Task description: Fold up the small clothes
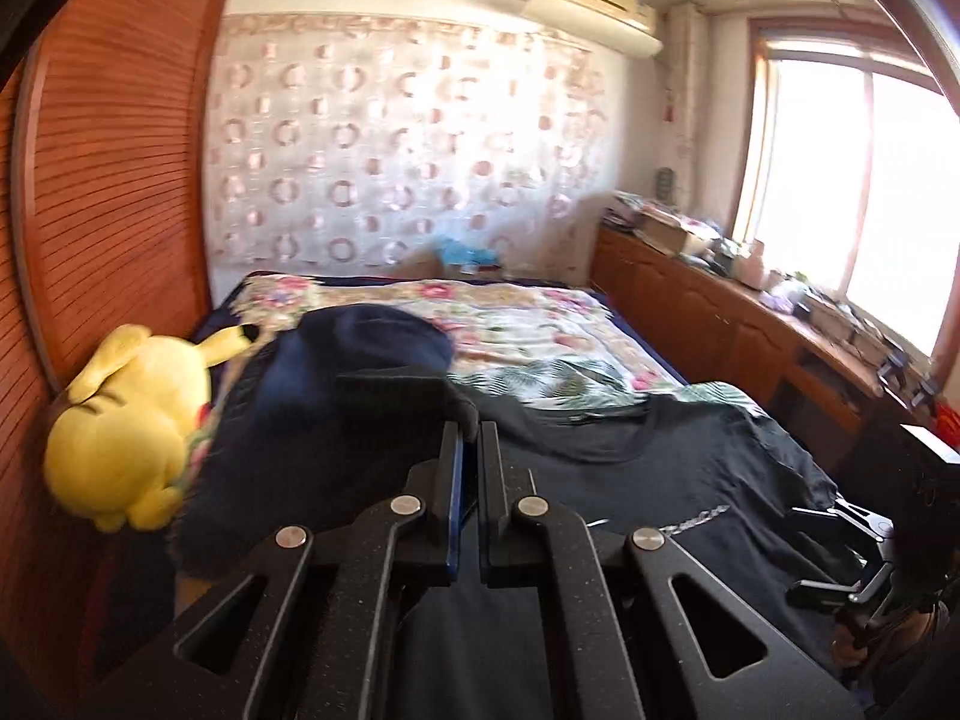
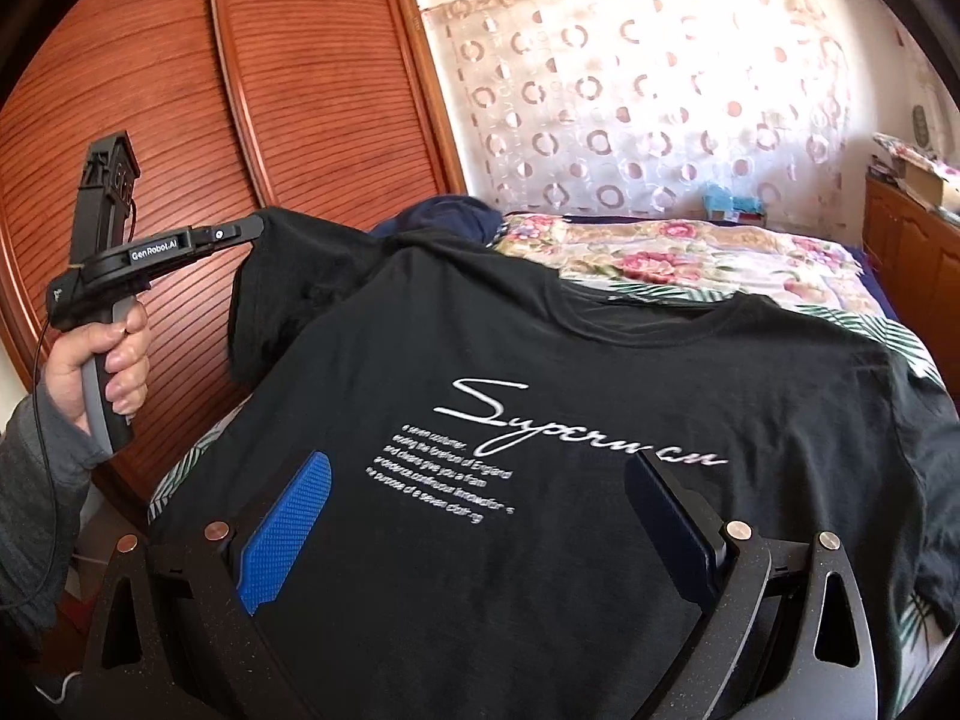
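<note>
My left gripper [image 1: 470, 438] pinched tight on the sleeve of the black cotton T-shirt [image 2: 540, 360] (white writing), lifted off the flowery bed cover [image 2: 690, 264], my right gripper [image 2: 480, 480] wide open over the shirt, holding nothing, 1 yellow plush toy [image 1: 132, 420] beside

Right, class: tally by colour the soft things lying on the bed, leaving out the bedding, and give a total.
Black: 1, the black T-shirt
Navy: 1, the navy bundle
Yellow: 1, the yellow plush toy
Total: 3
</note>
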The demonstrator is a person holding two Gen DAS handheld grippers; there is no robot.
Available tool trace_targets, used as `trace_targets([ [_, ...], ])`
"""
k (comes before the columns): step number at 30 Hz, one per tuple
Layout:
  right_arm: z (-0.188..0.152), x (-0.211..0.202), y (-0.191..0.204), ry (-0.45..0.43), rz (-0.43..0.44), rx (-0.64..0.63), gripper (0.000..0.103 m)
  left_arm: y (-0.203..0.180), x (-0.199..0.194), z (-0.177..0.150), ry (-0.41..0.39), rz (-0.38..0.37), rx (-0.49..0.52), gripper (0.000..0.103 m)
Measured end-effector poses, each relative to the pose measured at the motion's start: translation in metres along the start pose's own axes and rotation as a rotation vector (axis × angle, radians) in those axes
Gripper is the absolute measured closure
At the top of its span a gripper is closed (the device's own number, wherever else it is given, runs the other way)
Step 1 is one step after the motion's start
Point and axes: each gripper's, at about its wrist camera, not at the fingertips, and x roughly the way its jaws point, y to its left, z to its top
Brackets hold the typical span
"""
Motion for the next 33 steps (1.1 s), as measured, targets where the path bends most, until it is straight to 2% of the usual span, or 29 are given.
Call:
trace_targets([
  [6,-0.008,-0.007,-0.01,-0.004,-0.017,0.031,0.004,-0.037,0.037,0.018,0.047,-0.045,0.06,0.099],
  [11,-0.015,-0.01,-0.013,-0.003,-0.03,0.061,0.004,-0.058,0.065,0.032,0.099,-0.046,0.108,0.099],
  [13,-0.017,-0.011,-0.013,-0.005,-0.032,0.074,0.004,-0.065,0.08,0.032,0.148,-0.021,0.135,0.098],
  [15,-0.015,-0.012,-0.011,-0.005,-0.034,0.082,0.004,-0.067,0.088,0.033,0.174,-0.017,0.133,0.092],
  [17,-0.019,-0.015,-0.011,-0.01,-0.04,0.084,0.004,-0.064,0.086,0.03,0.169,-0.036,0.116,0.072],
  [19,-0.016,-0.017,-0.01,-0.013,-0.047,0.09,0.004,-0.064,0.082,0.026,0.154,-0.049,0.102,0.061],
  [21,-0.015,-0.018,-0.01,-0.016,-0.053,0.098,0.004,-0.063,0.079,0.019,0.162,-0.074,0.093,0.055],
  [23,-0.015,-0.02,-0.01,-0.018,-0.062,0.105,0.004,-0.062,0.08,0.012,0.179,-0.066,0.093,0.04],
  [24,-0.015,-0.021,-0.01,-0.019,-0.067,0.106,0.004,-0.062,0.081,0.009,0.182,-0.062,0.096,0.037],
  [26,-0.014,-0.02,-0.007,-0.021,-0.077,0.106,0.004,-0.062,0.078,0.0,0.191,-0.054,0.103,0.024],
  [33,-0.017,-0.026,-0.009,-0.019,-0.111,0.097,0.004,-0.067,0.078,-0.043,0.26,-0.021,0.12,0.021],
])
